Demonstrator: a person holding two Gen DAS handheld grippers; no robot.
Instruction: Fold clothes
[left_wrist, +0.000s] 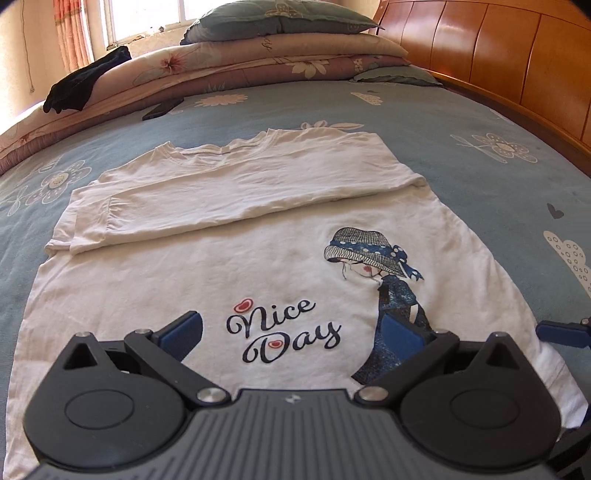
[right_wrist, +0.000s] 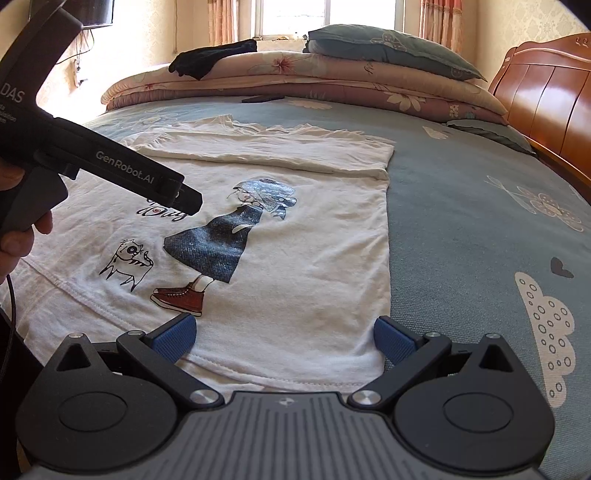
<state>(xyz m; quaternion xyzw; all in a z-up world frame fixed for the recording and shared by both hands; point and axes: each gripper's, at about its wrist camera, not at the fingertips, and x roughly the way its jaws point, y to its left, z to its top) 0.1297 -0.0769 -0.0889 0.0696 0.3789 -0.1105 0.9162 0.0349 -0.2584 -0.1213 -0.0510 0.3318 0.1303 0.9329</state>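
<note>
**A:** So what's the setup here? Big stuff first pls.

**B:** Bed (left_wrist: 461, 122) with a blue flower sheet fills basically everything. Wooden headboard (left_wrist: 517, 62) up at 1 o'clock, stacked quilts (left_wrist: 258, 55) and a pillow (left_wrist: 280, 18) at 12. White t-shirt (left_wrist: 229, 258) lies spread out flat in the middle of the bed, print side up ("Nice Day" plus a girl in a hat). The far side, toward 12, is already folded in over the body, sleeve tucked along that band. Little dark thing, maybe a phone (left_wrist: 162, 109), sits past the shirt at 11; can't really tell.

**A:** And the grippers?

**B:** Left gripper (left_wrist: 291, 332) hovers over the near half of the shirt, jaws spread wide, nothing in them. The lettering shows right between the fingers. Right gripper (right_wrist: 284, 341) is also gaping and empty, sitting over the hem corner. The hem (right_wrist: 295, 373) runs just under the fingers at 6 o'clock, and the shirt's side edge lines up near the right-hand finger, at about 5.

**A:** Next move, how'd you do it?

**B:** My guess is the near long side gets folded over to meet the far one. I'd pinch only the edge layer at two spots well apart, lift evenly so it doesn't sag in the middle, and lay it parallel to the existing fold. Grab too deep and you'll catch the sheet too.
</note>
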